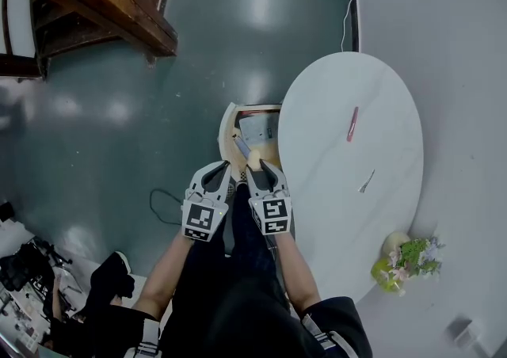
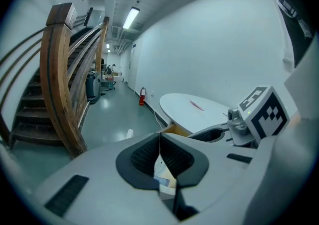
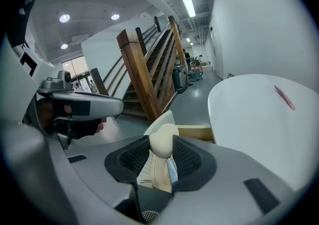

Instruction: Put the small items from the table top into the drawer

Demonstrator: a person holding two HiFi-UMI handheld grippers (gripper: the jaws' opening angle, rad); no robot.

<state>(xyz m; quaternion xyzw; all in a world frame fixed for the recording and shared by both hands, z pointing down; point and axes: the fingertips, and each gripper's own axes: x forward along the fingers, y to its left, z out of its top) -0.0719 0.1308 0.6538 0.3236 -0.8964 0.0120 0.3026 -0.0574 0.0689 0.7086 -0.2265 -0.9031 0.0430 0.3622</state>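
At the white oval worktop (image 1: 341, 111), the drawer (image 1: 227, 128) stands open below its near-left edge. The right hand-held gripper (image 1: 263, 168) is clamped on a cream, egg-shaped item (image 1: 254, 159) just over the drawer's near end. The left hand-held gripper (image 2: 159, 138) hangs beside it, jaws together and empty. The drop likely goes best if the item is carried low, inside the rim, clear of what already lies there, before the jaws part. A red pen (image 1: 352, 123) and a pale sliver (image 1: 366, 182) await on the worktop.
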